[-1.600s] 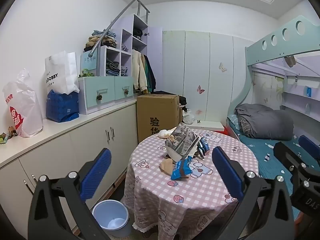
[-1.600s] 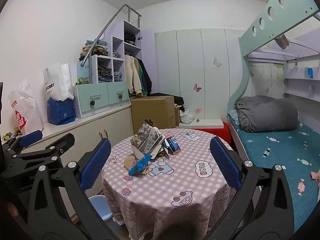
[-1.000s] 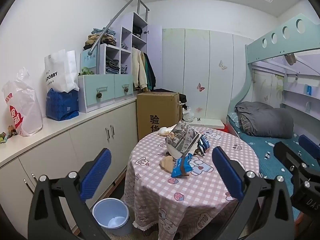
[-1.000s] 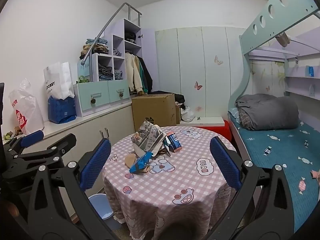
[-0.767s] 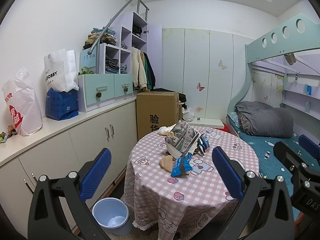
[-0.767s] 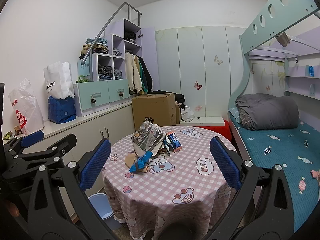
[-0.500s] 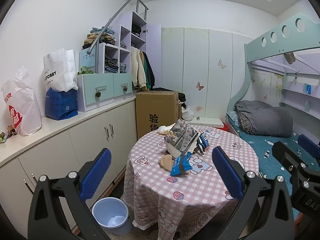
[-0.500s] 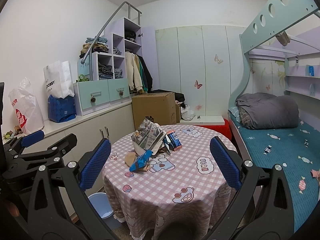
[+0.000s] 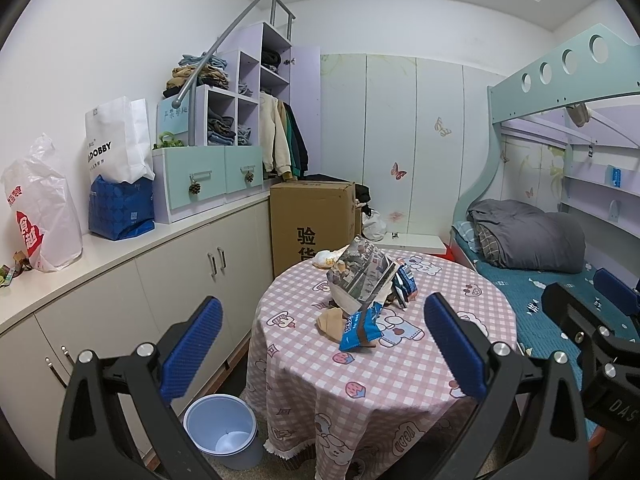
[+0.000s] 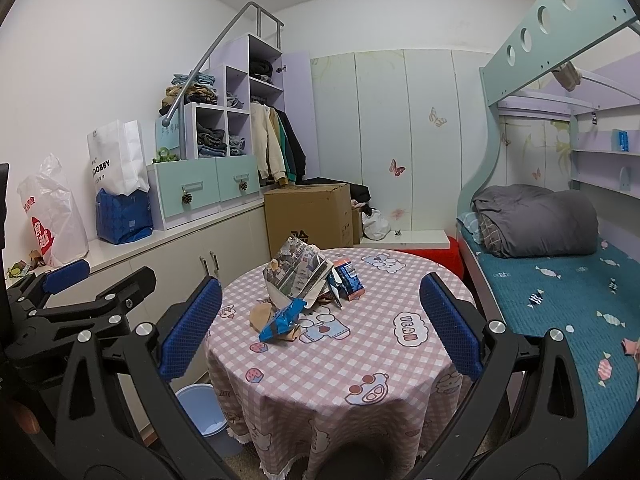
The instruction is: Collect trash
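A pile of trash sits mid-table on a round table with a pink checked cloth (image 9: 400,384) (image 10: 360,364): a crumpled newspaper (image 9: 360,276) (image 10: 298,274), a blue snack wrapper (image 9: 359,326) (image 10: 282,317), a tan paper scrap (image 9: 330,320) (image 10: 262,314) and a small blue carton (image 9: 406,278) (image 10: 349,276). A light blue bin (image 9: 224,432) (image 10: 200,408) stands on the floor left of the table. My left gripper (image 9: 320,344) and right gripper (image 10: 316,324) are both open and empty, held short of the table.
White cabinets (image 9: 120,280) with bags on top line the left wall. A cardboard box (image 9: 312,220) stands behind the table. A bunk bed (image 10: 560,280) with a grey quilt is to the right. The right gripper also shows at the right edge (image 9: 592,340).
Both grippers have drifted back a little and slightly up; the table looks a bit farther. Nothing was grasped and the jaws stay open.
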`<state>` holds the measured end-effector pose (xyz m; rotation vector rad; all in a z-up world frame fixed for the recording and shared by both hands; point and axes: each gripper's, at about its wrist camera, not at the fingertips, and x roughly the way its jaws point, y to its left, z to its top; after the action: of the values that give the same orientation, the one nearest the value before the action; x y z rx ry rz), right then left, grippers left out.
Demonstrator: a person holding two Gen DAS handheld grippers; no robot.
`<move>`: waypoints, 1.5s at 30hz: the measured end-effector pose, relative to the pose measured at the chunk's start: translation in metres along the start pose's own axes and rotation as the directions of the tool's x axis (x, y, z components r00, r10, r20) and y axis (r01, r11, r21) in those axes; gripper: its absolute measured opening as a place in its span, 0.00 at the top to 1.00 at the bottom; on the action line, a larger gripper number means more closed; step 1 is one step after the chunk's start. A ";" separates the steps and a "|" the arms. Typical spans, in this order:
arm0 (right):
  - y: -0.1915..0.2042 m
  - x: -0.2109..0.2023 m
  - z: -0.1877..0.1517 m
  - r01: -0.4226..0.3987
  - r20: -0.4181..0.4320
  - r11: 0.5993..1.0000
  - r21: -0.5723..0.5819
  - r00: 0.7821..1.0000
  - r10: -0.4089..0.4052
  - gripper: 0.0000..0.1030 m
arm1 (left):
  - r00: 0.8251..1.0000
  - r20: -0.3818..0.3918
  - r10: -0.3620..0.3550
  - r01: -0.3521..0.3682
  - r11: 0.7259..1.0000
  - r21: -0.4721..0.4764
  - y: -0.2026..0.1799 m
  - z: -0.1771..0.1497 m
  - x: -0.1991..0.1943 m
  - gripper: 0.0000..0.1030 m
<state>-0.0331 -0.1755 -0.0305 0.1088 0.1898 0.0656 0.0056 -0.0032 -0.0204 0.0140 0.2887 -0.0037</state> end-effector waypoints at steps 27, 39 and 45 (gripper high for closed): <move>0.009 0.015 -0.023 -0.006 -0.011 1.000 -0.001 1.000 0.006 0.06 | 1.000 -0.005 0.000 0.000 1.000 0.004 0.000 -0.009 0.000 0.04; 0.012 0.017 -0.024 -0.009 -0.021 1.000 0.000 1.000 0.009 0.06 | 1.000 -0.012 0.002 -0.002 1.000 0.004 0.002 -0.008 0.004 0.04; 0.011 0.019 -0.024 -0.012 -0.027 1.000 0.002 1.000 0.012 0.06 | 1.000 -0.015 0.002 -0.001 1.000 0.005 0.005 -0.014 0.003 0.04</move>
<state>-0.0196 -0.1612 -0.0562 0.1110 0.2166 0.0793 0.0045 0.0018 -0.0343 0.0189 0.3038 -0.0027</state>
